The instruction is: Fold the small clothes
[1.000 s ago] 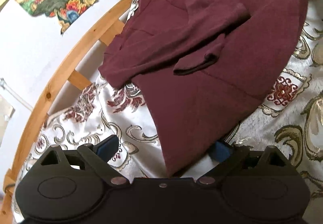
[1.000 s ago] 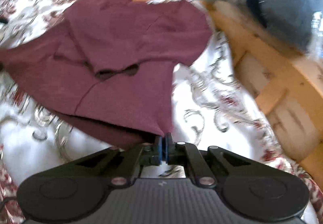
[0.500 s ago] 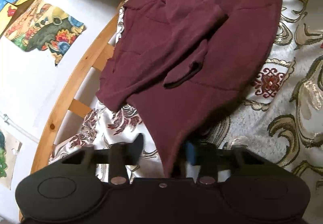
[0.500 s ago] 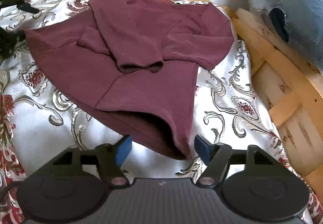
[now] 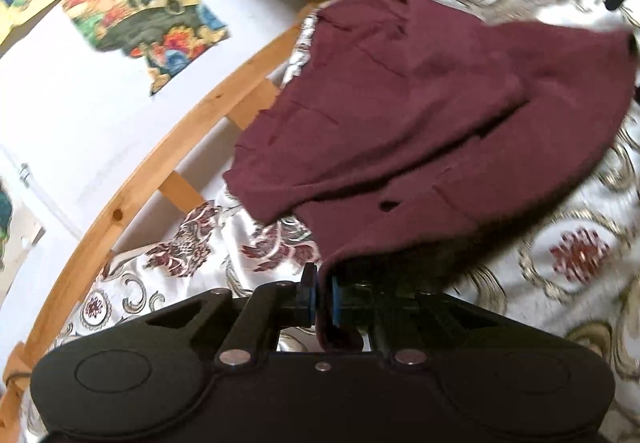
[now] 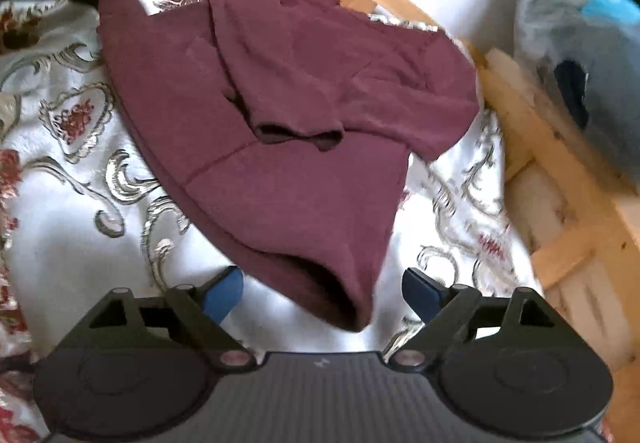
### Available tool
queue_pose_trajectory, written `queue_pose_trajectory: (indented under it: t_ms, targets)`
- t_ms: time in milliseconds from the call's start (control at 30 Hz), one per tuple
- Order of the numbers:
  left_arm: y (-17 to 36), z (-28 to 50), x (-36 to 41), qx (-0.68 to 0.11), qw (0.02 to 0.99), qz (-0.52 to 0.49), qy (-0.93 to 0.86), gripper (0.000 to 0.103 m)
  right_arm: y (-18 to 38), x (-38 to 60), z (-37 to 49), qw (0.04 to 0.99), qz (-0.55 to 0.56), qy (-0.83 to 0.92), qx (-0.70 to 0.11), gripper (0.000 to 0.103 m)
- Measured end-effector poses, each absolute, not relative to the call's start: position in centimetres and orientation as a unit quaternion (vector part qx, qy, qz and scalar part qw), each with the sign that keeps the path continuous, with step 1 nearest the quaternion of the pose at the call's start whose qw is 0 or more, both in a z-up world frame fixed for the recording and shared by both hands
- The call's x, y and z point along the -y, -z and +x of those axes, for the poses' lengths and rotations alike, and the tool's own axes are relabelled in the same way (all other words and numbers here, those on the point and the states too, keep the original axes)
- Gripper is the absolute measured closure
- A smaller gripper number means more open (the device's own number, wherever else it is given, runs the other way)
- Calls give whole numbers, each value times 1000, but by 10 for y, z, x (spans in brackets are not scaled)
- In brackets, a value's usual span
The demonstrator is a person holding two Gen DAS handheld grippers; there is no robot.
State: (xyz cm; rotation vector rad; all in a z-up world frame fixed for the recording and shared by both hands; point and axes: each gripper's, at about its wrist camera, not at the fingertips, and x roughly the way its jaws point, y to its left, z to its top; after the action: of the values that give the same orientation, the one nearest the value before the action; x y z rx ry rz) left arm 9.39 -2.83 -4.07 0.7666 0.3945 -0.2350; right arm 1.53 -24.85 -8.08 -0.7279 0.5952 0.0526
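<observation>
Bed cover (image 5: 560,283): white satin with gold scrolls and dark red flower motifs, spread beneath and ahead of both claws; it bears the garment.
Bed frame (image 5: 132,199): light wooden rail with short cross slats, curving up the left of the left claw; in the right wrist view the rail (image 6: 560,171) runs to the right of the right claw.
Garment (image 5: 420,115): a small maroon knit top, lying on the cover ahead of both claws, sleeves folded in over the body. In the right wrist view the garment (image 6: 288,131) shows two cuffs meeting near its middle, and a seam crossing the lower body.
Left claw (image 5: 324,295): points forward and somewhat downward, its blue pads clamped tight on the near hem corner of the garment; the pinched cloth hangs down between the fingers, and the hem rises off the cover just ahead.
Right claw (image 6: 322,291): points forward and somewhat downward, jaws spreading apart at this moment, blue pads standing wide on either side of the other hem corner. That corner droops between them, touching neither pad.
Bundle (image 6: 580,43): grey and blue, blurred, beyond the rail, far right of the right claw.
</observation>
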Motion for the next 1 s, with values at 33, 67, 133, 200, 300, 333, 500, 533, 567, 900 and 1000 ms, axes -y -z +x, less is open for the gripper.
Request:
queue_pose_trajectory:
  t_ms: [33, 67, 133, 200, 300, 333, 500, 533, 567, 900, 1000]
  targets:
    - [39, 95, 28, -190, 905, 365, 111, 96, 81, 248, 15, 891, -356, -23, -282, 16]
    - [38, 95, 28, -189, 906, 362, 108, 96, 82, 247, 14, 890, -361, -23, -279, 24]
    - [37, 94, 28, -189, 909, 356, 106, 96, 85, 245, 14, 886, -372, -28, -275, 36]
    - [39, 91, 28, -192, 909, 354, 106, 96, 88, 242, 13, 881, -387, -27, -271, 47]
    - [43, 84, 28, -191, 909, 354, 106, 97, 89, 241, 13, 877, -395, -22, -273, 85]
    - [44, 81, 28, -192, 910, 353, 107, 97, 89, 241, 13, 878, -390, -20, -275, 95]
    - [44, 66, 28, -192, 909, 354, 110, 97, 76, 247, 8, 894, -369, 5, -253, 96]
    - [41, 63, 28, -190, 910, 351, 111, 98, 73, 247, 6, 895, -368, 9, -251, 97]
    - [38, 59, 27, -187, 912, 347, 112, 98, 69, 247, 3, 895, -369, 11, -249, 97]
    - [-16, 3, -9, -203, 922, 295, 147, 98, 1, 224, -64, 902, -365, 5, -231, 97]
    - [-32, -25, -24, -216, 914, 296, 173, 98, -17, 220, -94, 907, -352, 0, -232, 97]
